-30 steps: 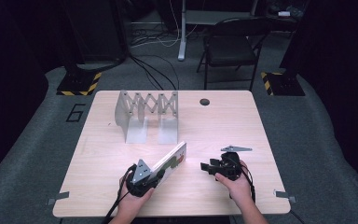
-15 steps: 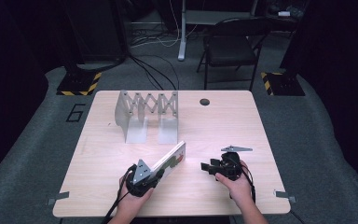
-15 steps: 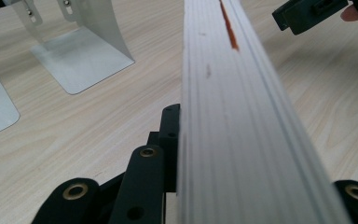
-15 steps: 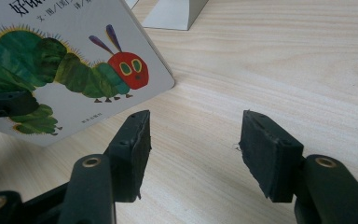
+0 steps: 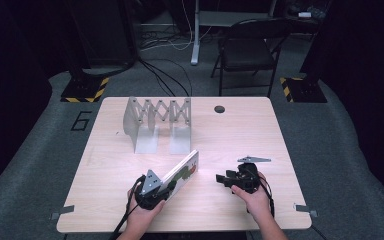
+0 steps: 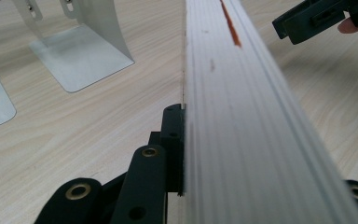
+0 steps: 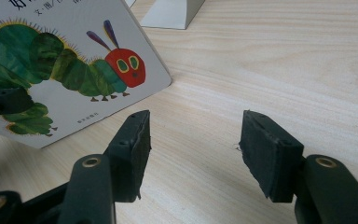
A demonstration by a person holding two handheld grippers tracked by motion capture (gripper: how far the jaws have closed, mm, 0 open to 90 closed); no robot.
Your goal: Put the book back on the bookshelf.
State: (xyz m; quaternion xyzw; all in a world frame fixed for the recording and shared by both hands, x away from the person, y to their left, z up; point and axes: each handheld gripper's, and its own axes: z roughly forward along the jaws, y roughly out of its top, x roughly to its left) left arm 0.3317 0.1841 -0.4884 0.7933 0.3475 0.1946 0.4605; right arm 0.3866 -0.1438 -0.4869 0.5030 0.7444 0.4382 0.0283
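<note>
A picture book (image 5: 181, 171) with a green caterpillar on its cover (image 7: 74, 70) stands tilted on its lower edge near the front of the wooden table (image 5: 260, 130). My left gripper (image 5: 156, 191) is shut on the book's near end. In the left gripper view the book's page edge (image 6: 233, 116) runs straight away from me, with one black jaw pressed against its left side. My right gripper (image 5: 223, 178) rests low over the table to the right of the book, open with nothing between its pads (image 7: 198, 140). It points toward the cover, a short gap away.
A metal expanding book rack (image 5: 157, 120) stands upright at the back left of the table, its flat base plates (image 6: 81, 56) just beyond the book. A small round hole (image 5: 219, 109) marks the far edge. A folding chair (image 5: 247, 50) stands behind the table.
</note>
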